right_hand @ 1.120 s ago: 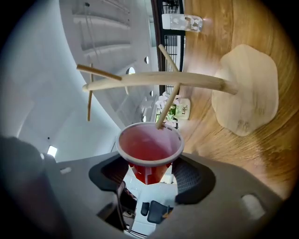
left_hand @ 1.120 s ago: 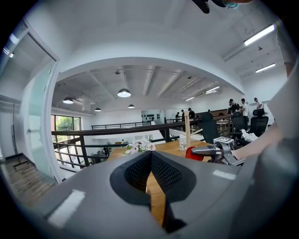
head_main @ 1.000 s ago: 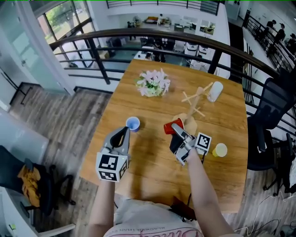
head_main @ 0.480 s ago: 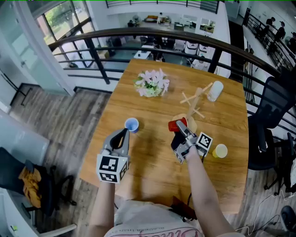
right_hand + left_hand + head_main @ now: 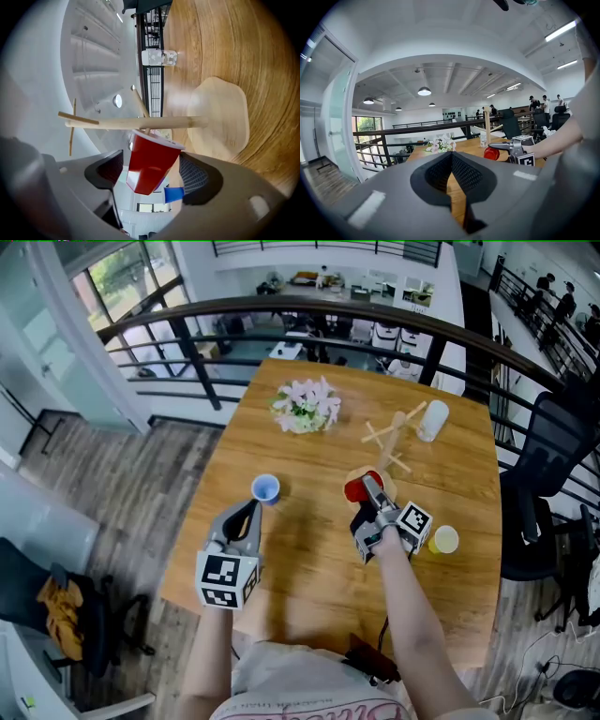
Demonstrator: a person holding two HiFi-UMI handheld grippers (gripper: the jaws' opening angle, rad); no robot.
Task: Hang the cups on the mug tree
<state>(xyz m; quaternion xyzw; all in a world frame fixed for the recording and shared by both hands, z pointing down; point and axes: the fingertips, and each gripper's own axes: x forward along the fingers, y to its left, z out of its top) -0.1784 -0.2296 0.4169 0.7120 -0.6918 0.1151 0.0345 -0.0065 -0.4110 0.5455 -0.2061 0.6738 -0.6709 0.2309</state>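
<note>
The wooden mug tree (image 5: pixel 394 442) stands on the table's far right, a clear cup (image 5: pixel 432 421) hanging on its upper peg. My right gripper (image 5: pixel 368 493) sits level at the tree's base. The red cup (image 5: pixel 150 164) lies on its side between the jaws, mouth against the stem (image 5: pixel 136 123), where a short peg seems to enter it. The jaws have just been opening, and gaps show between both pads and the cup. A blue cup (image 5: pixel 265 488) stands mid-table, just beyond my left gripper (image 5: pixel 251 505), which is shut on nothing. A yellow cup (image 5: pixel 445 539) stands right of my right hand.
A bunch of pale flowers (image 5: pixel 305 407) lies at the table's (image 5: pixel 300 568) far middle. A dark railing (image 5: pixel 281 310) curves behind the table, and an office chair (image 5: pixel 553 465) stands to the right. The tree's flat base (image 5: pixel 220 117) lies close under the red cup.
My right gripper has carried the red cup rightward and closer to the tree's stem, and its jaws now stand wider around the cup. The left gripper has stayed put.
</note>
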